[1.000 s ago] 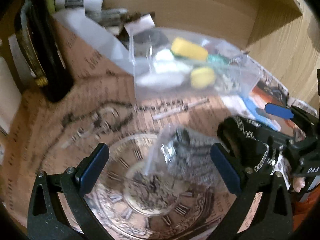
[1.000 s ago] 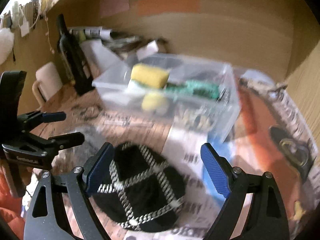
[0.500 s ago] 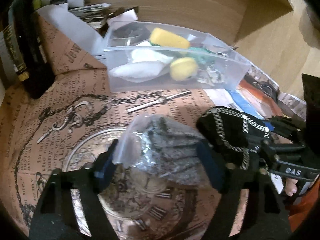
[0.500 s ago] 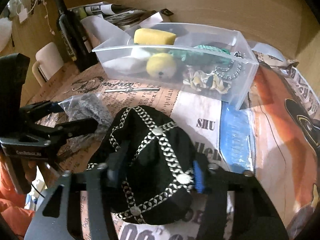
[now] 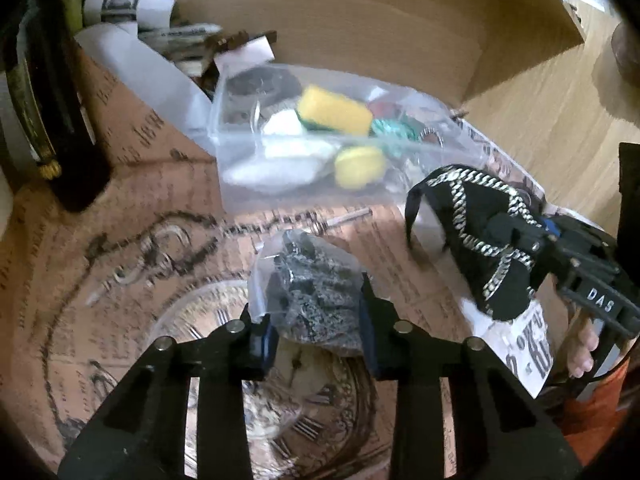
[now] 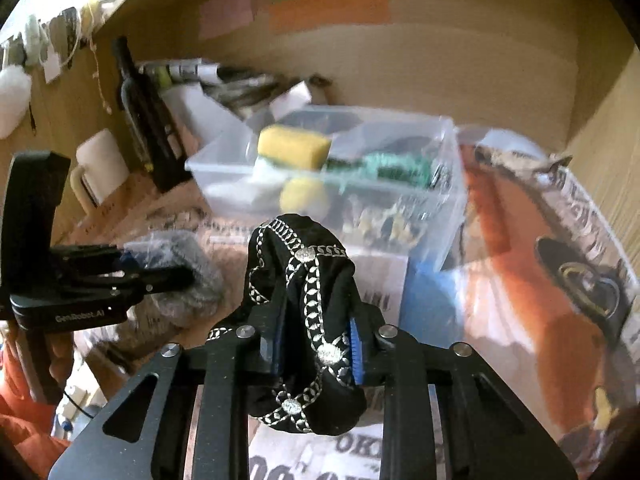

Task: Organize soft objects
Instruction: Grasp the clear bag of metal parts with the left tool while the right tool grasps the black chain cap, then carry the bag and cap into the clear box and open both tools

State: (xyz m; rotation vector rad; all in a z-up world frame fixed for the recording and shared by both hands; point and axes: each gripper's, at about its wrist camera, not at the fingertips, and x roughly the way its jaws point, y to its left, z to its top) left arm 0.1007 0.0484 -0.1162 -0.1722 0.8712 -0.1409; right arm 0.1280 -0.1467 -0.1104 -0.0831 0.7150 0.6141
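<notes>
My left gripper (image 5: pixel 316 320) is shut on a clear plastic bag of grey fuzzy material (image 5: pixel 312 276) and holds it just above the printed table cover. My right gripper (image 6: pixel 316 344) is shut on a black cap with silver chain trim (image 6: pixel 308 300), lifted off the table. The cap also shows in the left wrist view (image 5: pixel 476 232), right of the bag. A clear plastic bin (image 6: pixel 444 200) stands behind both, holding a yellow sponge (image 6: pixel 294 146), a yellow ball (image 6: pixel 304 196), a white cloth and green and metal items. The bag shows at the left in the right wrist view (image 6: pixel 180 268).
A dark wine bottle (image 5: pixel 44 92) stands at the back left, with rolled papers (image 5: pixel 120 4) beside it. A white mug (image 6: pixel 100 168) sits left of the bottle. Wooden walls close the back and the right side. The table cover (image 5: pixel 120 240) is printed paper.
Both grippers closed, the left on the bag and the right on the cap, and both objects were lifted off the table cover.
</notes>
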